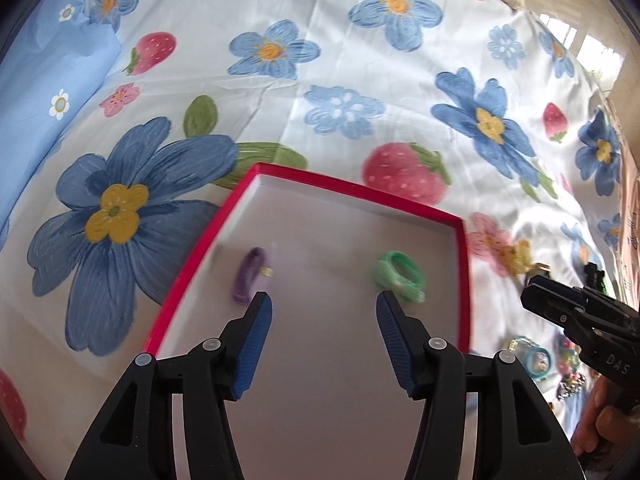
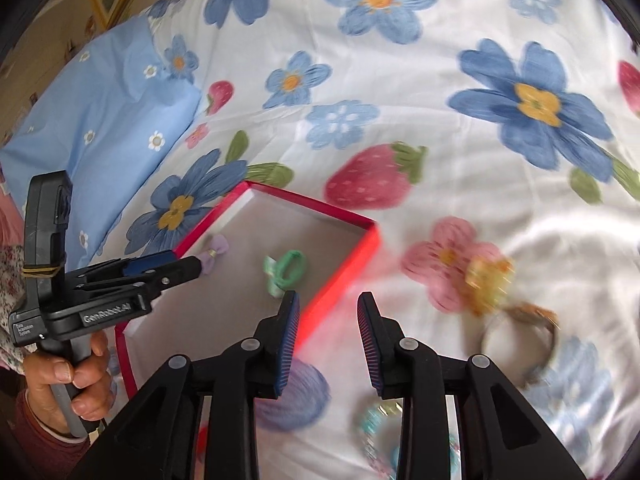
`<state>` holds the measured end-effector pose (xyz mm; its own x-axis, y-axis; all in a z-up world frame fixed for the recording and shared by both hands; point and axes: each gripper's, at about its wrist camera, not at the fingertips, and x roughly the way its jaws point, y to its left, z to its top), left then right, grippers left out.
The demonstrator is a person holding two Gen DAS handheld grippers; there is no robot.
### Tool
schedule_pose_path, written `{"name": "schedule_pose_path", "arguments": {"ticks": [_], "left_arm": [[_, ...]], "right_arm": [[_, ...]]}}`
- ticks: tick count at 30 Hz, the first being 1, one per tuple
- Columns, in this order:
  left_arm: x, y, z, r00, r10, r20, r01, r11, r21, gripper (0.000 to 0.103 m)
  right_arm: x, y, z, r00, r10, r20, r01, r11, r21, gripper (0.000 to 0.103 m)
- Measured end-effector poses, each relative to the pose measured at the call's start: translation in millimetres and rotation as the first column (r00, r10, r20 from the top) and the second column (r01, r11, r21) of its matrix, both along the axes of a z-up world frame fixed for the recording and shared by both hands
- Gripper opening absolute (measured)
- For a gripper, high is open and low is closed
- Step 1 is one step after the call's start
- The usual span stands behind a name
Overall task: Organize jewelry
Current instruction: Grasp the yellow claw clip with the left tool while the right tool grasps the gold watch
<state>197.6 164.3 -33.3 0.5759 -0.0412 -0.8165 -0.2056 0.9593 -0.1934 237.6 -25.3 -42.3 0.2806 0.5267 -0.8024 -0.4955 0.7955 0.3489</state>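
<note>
A shallow red box with a white floor lies on the flowered bedsheet. A purple hair tie with a bow and a green hair tie lie inside it. My left gripper is open and empty above the box floor, between the two ties. In the right wrist view the box holds the purple tie and green tie. My right gripper is open and empty just right of the box, near a yellow hair clip and a hoop-shaped piece.
More small jewelry lies on the sheet right of the box; a teal beaded piece shows under my right gripper. A blue pillow lies at far left. The left gripper and hand show in the right wrist view.
</note>
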Motion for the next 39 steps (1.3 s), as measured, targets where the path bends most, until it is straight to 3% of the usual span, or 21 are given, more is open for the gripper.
{"name": "schedule_pose_path", "arguments": {"ticks": [11, 21, 36, 37, 39], "left_arm": [[-6.3, -40.5, 19.0, 0.996, -0.085, 0.025, 0.086, 0.996, -0.008, 0.056], [11.0, -71.8, 17.8, 0.988, -0.155, 0.013, 0.155, 0.988, 0.009, 0.057], [76.6, -118.5, 3.9, 0.971, -0.239, -0.017, 0.239, 0.971, 0.03, 0.058], [81.4, -121.8, 2.6, 0.97, -0.244, -0.018, 0.244, 0.969, 0.031, 0.058], [92.1, -130.0, -0.1, 0.966, -0.258, -0.021, 0.259, 0.965, 0.032, 0.059]], "right_arm": [[-16.4, -66.9, 3.6, 0.994, -0.111, 0.004, 0.111, 0.994, -0.012, 0.032], [-13.0, -116.7, -2.9, 0.979, -0.206, 0.006, 0.206, 0.978, -0.038, 0.033], [30.0, -121.6, -43.4, 0.978, -0.207, -0.022, 0.204, 0.973, -0.105, 0.031], [32.3, -119.6, -46.6, 0.98, -0.2, -0.024, 0.196, 0.974, -0.113, 0.029], [34.8, -117.1, -50.5, 0.982, -0.189, -0.02, 0.185, 0.974, -0.129, 0.009]]}}
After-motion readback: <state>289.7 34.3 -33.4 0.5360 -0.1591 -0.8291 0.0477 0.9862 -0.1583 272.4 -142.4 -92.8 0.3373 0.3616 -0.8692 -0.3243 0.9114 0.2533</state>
